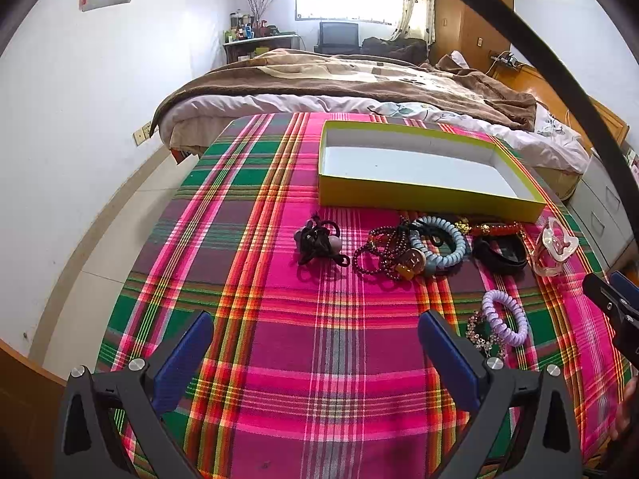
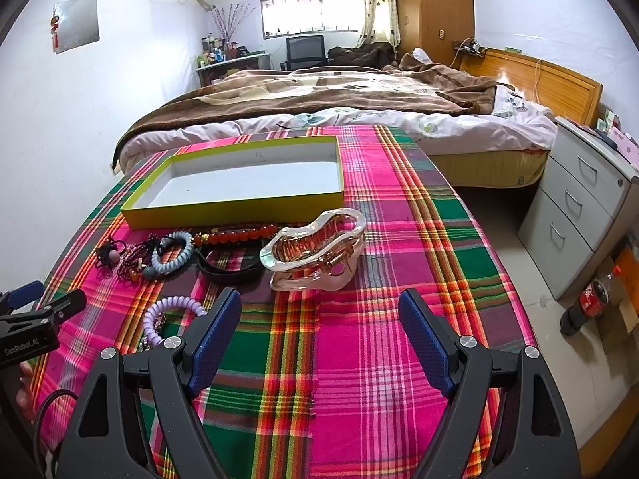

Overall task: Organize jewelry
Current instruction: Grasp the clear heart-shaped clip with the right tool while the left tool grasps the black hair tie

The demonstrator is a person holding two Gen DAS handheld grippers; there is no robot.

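both the left hand-held gripper (image 1: 315, 331) and right hand-held gripper (image 2: 319, 311) are spread wide, holding nothing, above the plaid worktop (image 1: 279, 319); jewelry (image 1: 411, 247) lies just beside the box (image 1: 419, 195).

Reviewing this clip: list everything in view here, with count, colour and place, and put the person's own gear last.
Box: one, yellow-green outside, white inside, nothing in it, far side of the cloth.
Cloth: one, pink, green and orange plaid, covering the table.
Hair claw: one, clear pinkish, just ahead of the right gripper.
Red bead bracelet: one, by the box's near wall.
Blue coil tie: one, in the pile.
Purple coil tie: one, nearest the grippers.
Dark bead strands: tangled, count unclear.
Black hair ties: a clump, left of the pile.
Black band: one, beside the claw.
Bed: one, brown blanket, behind.
Drawer unit: one, grey, right.
Cola bottle: one, on the floor.
Left gripper: open.
Right gripper: open.
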